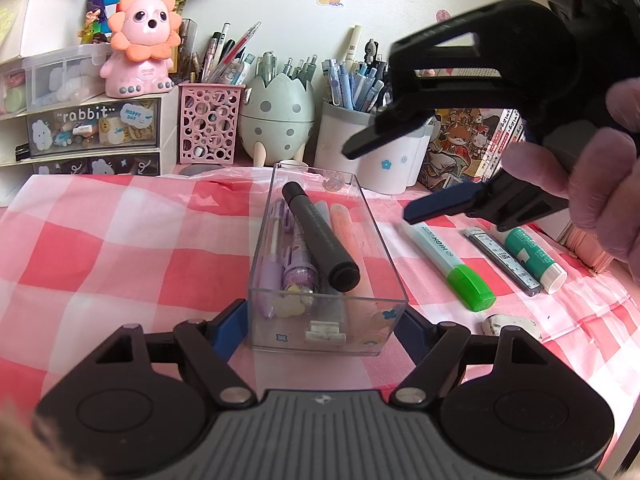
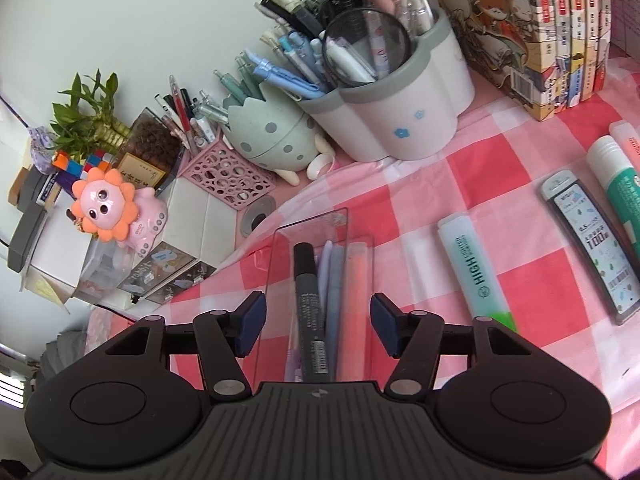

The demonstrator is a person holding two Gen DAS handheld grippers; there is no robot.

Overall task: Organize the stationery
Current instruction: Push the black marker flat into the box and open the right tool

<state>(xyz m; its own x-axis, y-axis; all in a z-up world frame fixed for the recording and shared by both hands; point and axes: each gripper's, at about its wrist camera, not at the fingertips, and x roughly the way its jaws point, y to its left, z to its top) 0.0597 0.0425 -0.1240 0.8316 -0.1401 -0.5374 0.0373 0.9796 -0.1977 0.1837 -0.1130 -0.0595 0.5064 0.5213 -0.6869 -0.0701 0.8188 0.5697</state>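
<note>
A clear plastic box [image 1: 384,288] stands on the red-checked cloth, holding a black marker [image 1: 318,236], purple pens [image 1: 298,264] and an orange pen [image 1: 346,228]. My left gripper [image 1: 320,326] is closed on the box's near end, a blue pad at each side. My right gripper [image 1: 378,182] hovers open and empty above the box's right side. In the right wrist view it [image 2: 318,324] is open over the box [image 2: 280,264] and marker [image 2: 310,312]. A green highlighter [image 1: 448,264], lead case [image 1: 502,260] and glue stick [image 1: 534,256] lie right of the box.
Pen holders stand at the back: a pink lattice cup [image 1: 208,124], an egg-shaped holder [image 1: 276,116], a white multi-cup [image 1: 376,152]. Drawers with a pink lion toy [image 1: 140,44] are at left, books [image 1: 472,140] at right. An eraser [image 1: 510,326] lies near the front.
</note>
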